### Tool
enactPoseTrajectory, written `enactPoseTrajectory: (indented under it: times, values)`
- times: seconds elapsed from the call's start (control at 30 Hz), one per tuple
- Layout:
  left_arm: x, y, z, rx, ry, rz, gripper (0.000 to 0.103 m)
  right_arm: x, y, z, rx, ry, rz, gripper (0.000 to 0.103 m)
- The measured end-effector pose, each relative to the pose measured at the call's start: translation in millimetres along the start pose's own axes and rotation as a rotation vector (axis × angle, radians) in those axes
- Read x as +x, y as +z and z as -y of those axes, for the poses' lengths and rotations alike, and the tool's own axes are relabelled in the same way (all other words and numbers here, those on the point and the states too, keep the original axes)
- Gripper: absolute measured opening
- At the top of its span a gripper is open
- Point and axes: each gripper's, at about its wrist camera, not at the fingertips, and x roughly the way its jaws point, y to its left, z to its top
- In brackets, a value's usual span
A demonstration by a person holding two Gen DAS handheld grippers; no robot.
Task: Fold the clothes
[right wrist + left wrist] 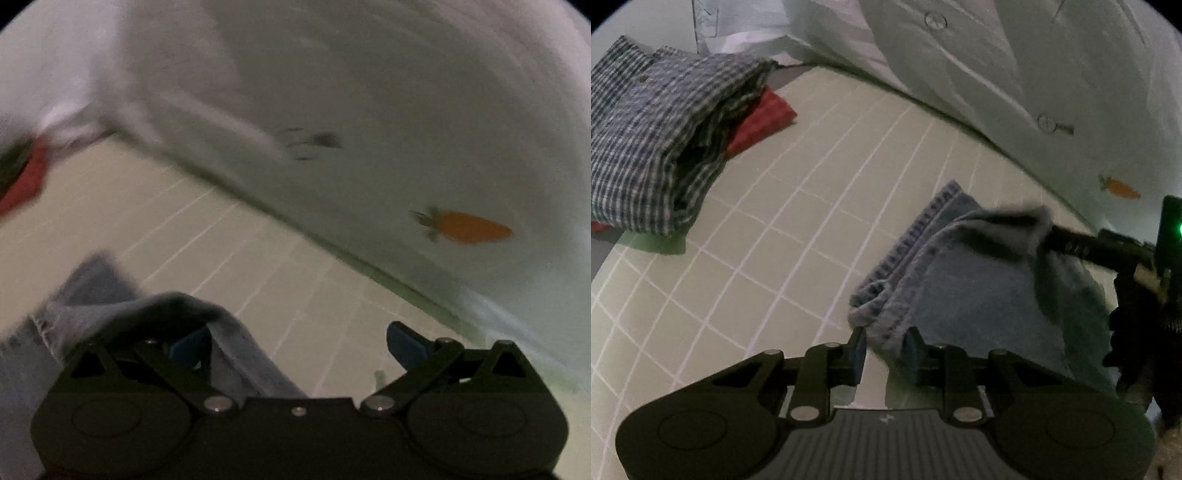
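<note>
**Inspector:** Count the items, please.

**Operator:** Four garments. One denim piece (979, 291) lies in front of me on the gridded surface (798, 229). One folded blue-checked shirt (653, 147) sits at the far left, on top of one red cloth (768, 114). One large white garment (979, 66), with two buttons showing and one small carrot motif (1121, 187), lies along the far edge. I hold two tools.

**Inspector:** State of your left hand-held gripper (884, 349)?

**Operator:** Narrow. The jaws stand on either side of the stitched hem at the near left corner of the denim. The hem lies between the pads; whether they already press on it I cannot tell.

**Inspector:** And the right hand-held gripper (299, 341)?

**Operator:** Wide apart. Its own view is blurred. A fold of denim (177, 317) hangs over the left finger (192, 349); the right finger (406, 343) is bare above the surface. From the left view, that finger pokes under the raised far right corner of the denim.

**Inspector:** Where does the denim lie relative to both?

**Operator:** Between them: near corner at my left tool, far corner lifted on my right tool, well apart from the checked stack and just beside the white garment.
</note>
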Motion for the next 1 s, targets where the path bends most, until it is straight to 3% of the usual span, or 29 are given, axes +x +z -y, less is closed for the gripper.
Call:
enactPoseTrajectory:
  times: [0.07, 0.13, 0.3, 0.5, 0.7, 1.0]
  values:
    - [-2.5, 1.0, -3.0, -0.010, -0.004, 0.006, 0.027, -7.2, -0.1, 16.6, 0.103, -0.040, 0.010, 0.102]
    - [-4.1, 0.9, -7.5, -0.019, -0.017, 0.002, 0.029, -22.1, -15.1, 25.2, 0.155, -0.028, -0.008, 0.102]
    - [-1.2, -5.1, -9.8, -0.040, -0.058, -0.031, 0.029, -71.3, -79.7, 31.7, 0.228, -0.022, -0.105, 0.102]
    - [6.2, -15.1, 10.5, 0.018, -0.123, -0.092, 0.030, -131.4, -148.1, 33.6, 0.302, -0.010, -0.196, 0.102]
    - [0.7, -35.1, 28.4, 0.086, -0.129, -0.120, 0.047, -156.1, -184.9, 15.5, 0.259, -0.085, -0.237, 0.102]
    - [-14.2, -67.9, 55.3, 0.169, -0.129, -0.111, 0.079, -161.6, -191.1, -9.2, 0.216, 0.025, -0.204, 0.103]
